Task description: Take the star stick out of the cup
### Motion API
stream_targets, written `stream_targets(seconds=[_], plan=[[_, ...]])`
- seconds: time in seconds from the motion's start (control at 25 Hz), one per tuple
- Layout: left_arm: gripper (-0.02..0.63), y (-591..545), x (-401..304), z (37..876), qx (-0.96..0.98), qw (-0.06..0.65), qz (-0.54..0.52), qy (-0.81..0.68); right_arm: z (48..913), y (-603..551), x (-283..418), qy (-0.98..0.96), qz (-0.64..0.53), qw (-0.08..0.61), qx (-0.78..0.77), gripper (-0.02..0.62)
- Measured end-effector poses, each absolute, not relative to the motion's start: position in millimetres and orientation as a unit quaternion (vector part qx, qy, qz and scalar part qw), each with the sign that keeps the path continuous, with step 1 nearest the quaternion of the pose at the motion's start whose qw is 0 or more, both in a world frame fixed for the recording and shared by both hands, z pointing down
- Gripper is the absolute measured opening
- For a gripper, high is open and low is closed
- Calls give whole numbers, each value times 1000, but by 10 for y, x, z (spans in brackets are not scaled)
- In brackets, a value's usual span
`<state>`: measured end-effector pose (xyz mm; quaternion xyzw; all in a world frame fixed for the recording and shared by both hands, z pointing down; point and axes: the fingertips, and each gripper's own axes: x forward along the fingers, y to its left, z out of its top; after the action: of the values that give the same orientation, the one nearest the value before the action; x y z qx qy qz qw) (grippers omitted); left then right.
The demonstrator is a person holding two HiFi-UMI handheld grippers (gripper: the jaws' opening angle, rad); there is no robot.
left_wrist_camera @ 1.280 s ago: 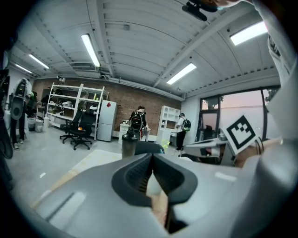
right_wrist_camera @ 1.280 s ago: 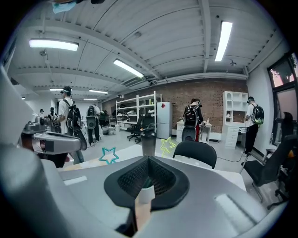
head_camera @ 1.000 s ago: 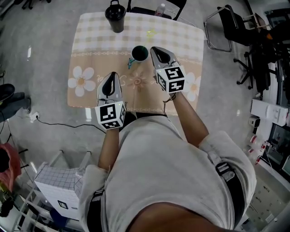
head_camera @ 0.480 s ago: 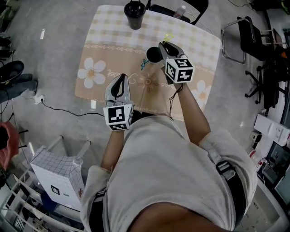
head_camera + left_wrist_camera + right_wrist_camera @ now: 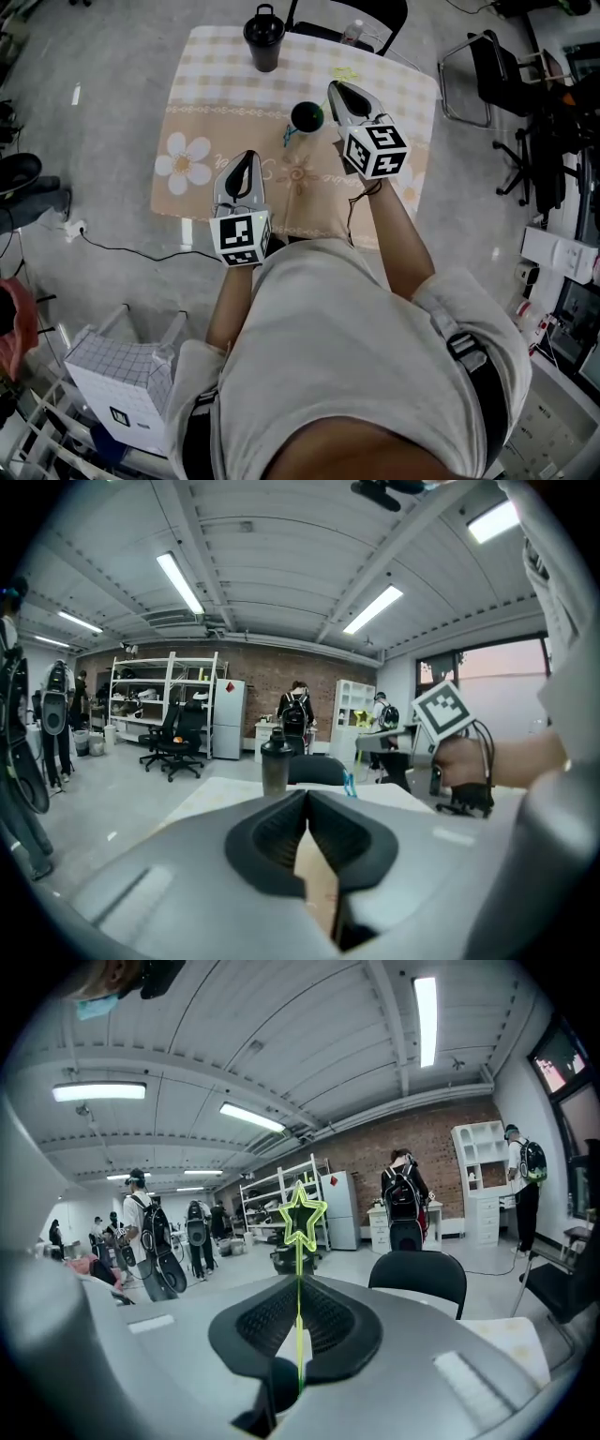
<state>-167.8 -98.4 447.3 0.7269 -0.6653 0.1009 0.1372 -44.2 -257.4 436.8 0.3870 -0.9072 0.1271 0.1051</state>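
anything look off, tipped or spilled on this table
Nothing stands out. The cup and tumbler stand upright on a flat cloth, with no spill visible. The star stick runs straight up between the jaws of the right gripper, which are closing on it.

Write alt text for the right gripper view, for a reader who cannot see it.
The right gripper is closing its jaws on a thin yellow-green star stick, its star outline standing upright above them. Behind are a black chair, shelving, a brick wall and people with backpacks.

No legible text, labels, brands, numbers or signs anywhere.
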Motion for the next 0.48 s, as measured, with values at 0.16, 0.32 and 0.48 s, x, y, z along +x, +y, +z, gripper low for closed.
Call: stream_targets(seconds=[0.16, 0.32, 0.48], plan=[[3, -1000, -1586, 4380, 740, 128, 94, -654, 3976, -2505, -267, -906, 119, 70, 401, 6], [3, -989, -1534, 4167, 748, 96, 71, -654, 3665, -2420, -37, -898, 121, 38, 421, 6], [3, -963, -1486, 3909, 757, 60, 45, -649, 3463, -2288, 147, -893, 118, 28, 433, 6]])
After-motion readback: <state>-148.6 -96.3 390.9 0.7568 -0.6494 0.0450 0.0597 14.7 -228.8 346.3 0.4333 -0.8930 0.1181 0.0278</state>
